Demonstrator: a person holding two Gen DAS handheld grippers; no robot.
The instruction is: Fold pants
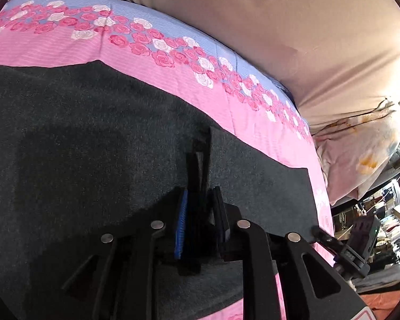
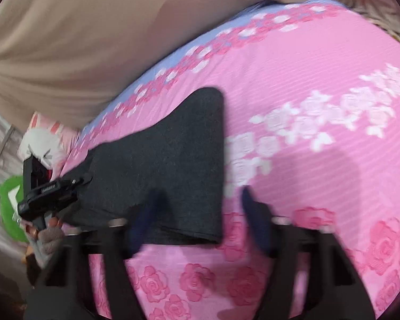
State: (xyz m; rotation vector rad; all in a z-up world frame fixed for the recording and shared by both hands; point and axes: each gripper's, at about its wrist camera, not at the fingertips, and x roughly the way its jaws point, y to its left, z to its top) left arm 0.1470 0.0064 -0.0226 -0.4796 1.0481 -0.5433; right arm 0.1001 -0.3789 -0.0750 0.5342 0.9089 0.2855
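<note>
Left gripper (image 1: pixel 200 170) jaws pinch the pants (image 1: pixel 80 122); right gripper (image 2: pixel 200 200) jaws spread above them.

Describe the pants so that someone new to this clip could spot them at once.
Start at the bed, covered by a pink sheet printed with roses and edged with a blue band. On the sheet lies one flat, dark charcoal garment, the pants, with a straight hem at the near end. It is the only plain, unpatterned dark cloth on the bed.

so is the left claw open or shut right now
Shut on the pants: the left claw has its fingers nearly together, pinching a raised fold of dark grey fabric.
</note>
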